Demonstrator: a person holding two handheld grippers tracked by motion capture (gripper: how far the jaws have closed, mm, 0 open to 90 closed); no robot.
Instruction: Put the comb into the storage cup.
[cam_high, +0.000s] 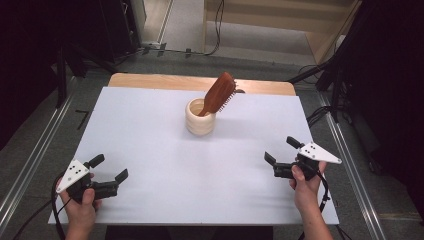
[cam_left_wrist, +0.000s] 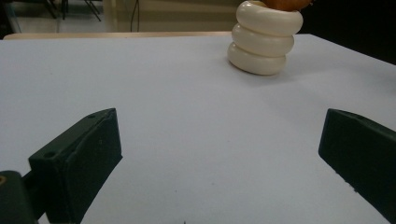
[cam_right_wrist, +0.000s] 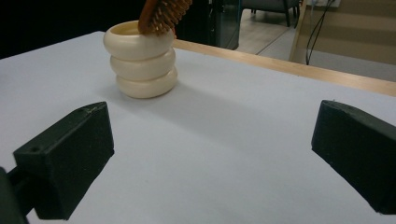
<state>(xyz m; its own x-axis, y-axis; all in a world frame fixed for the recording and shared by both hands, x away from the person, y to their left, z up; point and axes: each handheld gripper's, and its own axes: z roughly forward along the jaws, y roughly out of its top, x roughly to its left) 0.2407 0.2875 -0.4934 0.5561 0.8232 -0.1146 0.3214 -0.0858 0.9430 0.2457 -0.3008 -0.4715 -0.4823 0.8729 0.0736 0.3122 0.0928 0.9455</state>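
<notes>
White table (cam_high: 150, 130): hairbrush (cam_high: 219, 93) in cup (cam_high: 200, 120), far from both fingers.

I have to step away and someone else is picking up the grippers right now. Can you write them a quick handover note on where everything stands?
Left gripper: open, holding nothing, low over the near left of the white table.
Right gripper: open, holding nothing, at the near right.
Things: the cream ribbed cup stands upright at the far middle of the table. The wooden hairbrush stands in it handle down, head leaning out to the right, bristles facing right.
Done: nothing is gripped; both grippers are well short of the cup.
Left: probably reach in and deal with the brush or cup; neither is touched yet.
</notes>
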